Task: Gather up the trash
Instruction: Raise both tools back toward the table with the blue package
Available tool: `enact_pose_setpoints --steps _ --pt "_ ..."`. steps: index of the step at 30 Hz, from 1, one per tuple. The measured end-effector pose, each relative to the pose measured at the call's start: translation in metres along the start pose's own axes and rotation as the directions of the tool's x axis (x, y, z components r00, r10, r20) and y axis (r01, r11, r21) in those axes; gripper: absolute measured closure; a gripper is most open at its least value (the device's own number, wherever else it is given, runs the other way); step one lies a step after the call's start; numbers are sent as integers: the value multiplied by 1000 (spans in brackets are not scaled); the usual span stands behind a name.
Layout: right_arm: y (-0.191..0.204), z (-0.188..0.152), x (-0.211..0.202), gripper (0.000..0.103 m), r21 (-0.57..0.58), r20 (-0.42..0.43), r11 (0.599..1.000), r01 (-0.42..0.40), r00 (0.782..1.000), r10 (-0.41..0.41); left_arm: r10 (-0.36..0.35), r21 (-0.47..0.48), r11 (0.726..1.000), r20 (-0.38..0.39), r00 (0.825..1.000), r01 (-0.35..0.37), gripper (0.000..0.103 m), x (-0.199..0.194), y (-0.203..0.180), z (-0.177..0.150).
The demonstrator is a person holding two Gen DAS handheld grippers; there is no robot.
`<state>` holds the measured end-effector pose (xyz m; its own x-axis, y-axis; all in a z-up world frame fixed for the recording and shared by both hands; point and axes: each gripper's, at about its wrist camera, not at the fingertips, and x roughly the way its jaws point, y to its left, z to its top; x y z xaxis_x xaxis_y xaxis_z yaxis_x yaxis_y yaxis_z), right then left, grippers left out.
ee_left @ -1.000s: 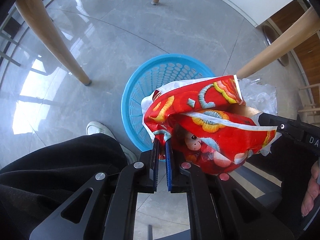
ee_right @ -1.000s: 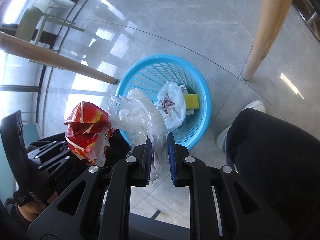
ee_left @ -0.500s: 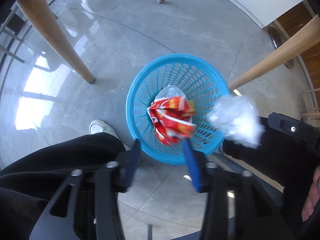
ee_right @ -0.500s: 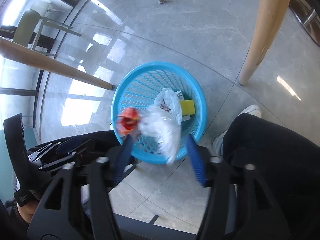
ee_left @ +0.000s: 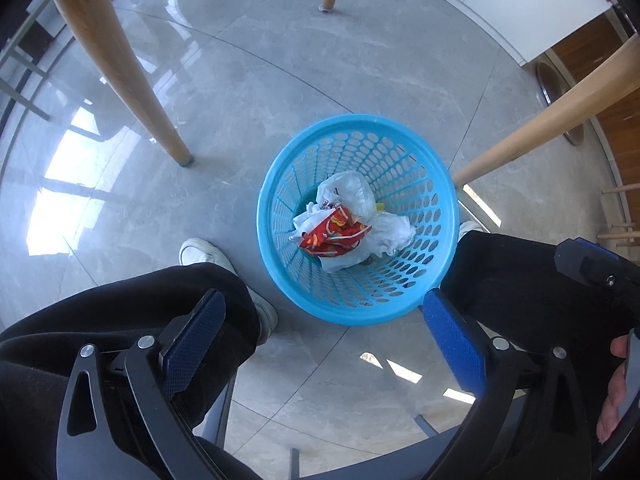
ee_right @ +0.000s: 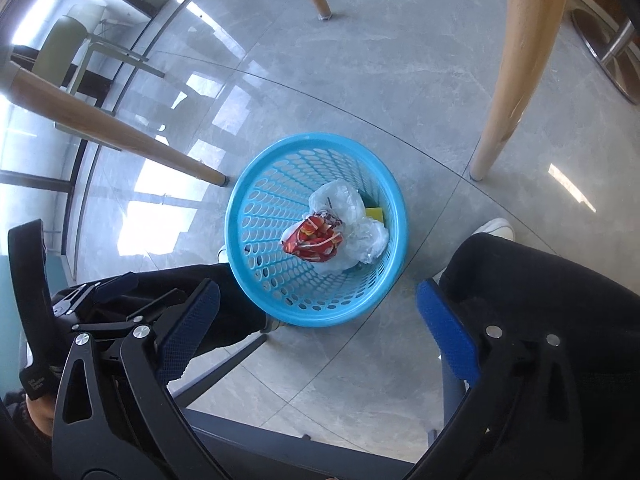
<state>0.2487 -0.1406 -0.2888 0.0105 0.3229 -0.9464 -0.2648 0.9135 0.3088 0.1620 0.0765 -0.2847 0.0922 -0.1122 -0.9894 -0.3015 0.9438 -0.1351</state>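
Note:
A blue perforated waste basket (ee_left: 320,308) (ee_right: 256,216) stands on the grey tile floor. Inside lie a red printed wrapper (ee_left: 334,236) (ee_right: 314,240), crumpled clear plastic (ee_left: 394,230) (ee_right: 366,240), a white bag (ee_left: 348,188) (ee_right: 336,200) and a yellow item (ee_right: 375,213). My left gripper (ee_left: 324,328) is open and empty, held above the basket's near side. My right gripper (ee_right: 320,316) is open and empty, also above the near side. The other gripper's body shows at the right edge (ee_left: 596,268) and at the left edge (ee_right: 36,312).
Wooden table legs (ee_left: 120,68) (ee_left: 548,120) (ee_right: 516,64) (ee_right: 100,124) stand around the basket. The person's black-trousered legs (ee_left: 120,312) (ee_right: 552,280) and white shoes (ee_left: 204,250) (ee_right: 494,226) flank it. A chair frame (ee_right: 100,40) is far left.
Both grippers opened. The red wrapper dropped from the left gripper and the clear plastic from the right gripper, both into the basket. Both grippers rose away from it.

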Motion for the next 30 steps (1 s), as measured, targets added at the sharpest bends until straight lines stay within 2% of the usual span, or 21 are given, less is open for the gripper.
enact_pose_setpoints --steps 5,10,19,24,30 --pt "5 -14 -17 9 -39 34 999 14 999 -13 -16 -1 1000 32 999 16 6 -15 4 -10" --pt "9 -32 -44 9 -79 80 996 29 997 -23 -18 12 1000 96 995 17 6 -43 5 -25" --pt "16 -70 -102 9 -172 156 984 46 987 -19 -48 74 997 213 976 33 6 -97 3 -59" --pt "18 -88 -136 9 -192 193 981 31 981 7 -52 95 995 274 960 26 6 -124 7 -78" --pt "24 -102 -174 9 -217 231 975 53 973 -1 -52 109 994 360 931 14 6 -160 8 -96"
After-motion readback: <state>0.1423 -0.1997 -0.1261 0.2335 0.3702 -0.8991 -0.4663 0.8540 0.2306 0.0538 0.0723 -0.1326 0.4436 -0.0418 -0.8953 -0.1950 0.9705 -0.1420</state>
